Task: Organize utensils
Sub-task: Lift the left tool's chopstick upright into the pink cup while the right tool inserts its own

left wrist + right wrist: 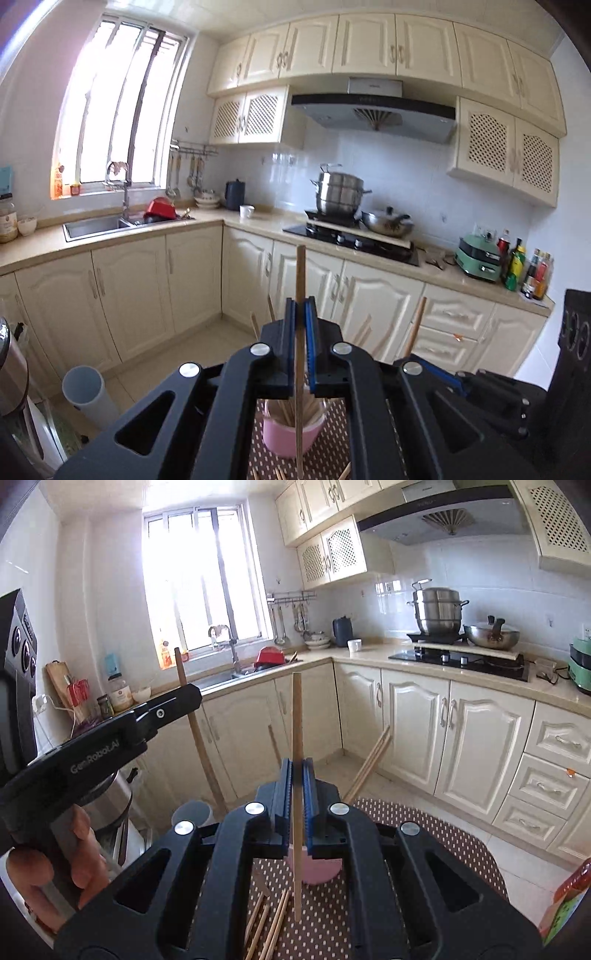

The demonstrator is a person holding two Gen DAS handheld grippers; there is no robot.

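Dotted tablecloth [424, 834], pink cup [288, 432] holding chopsticks [291, 410]

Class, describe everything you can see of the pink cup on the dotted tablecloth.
The pink cup is a smooth, rounded holder, ceramic or plastic by its look. It stands upright on the brown dotted tablecloth, holding a bundle of wooden chopsticks. The left hand-held gripper hides part of its rim; nothing grips it.
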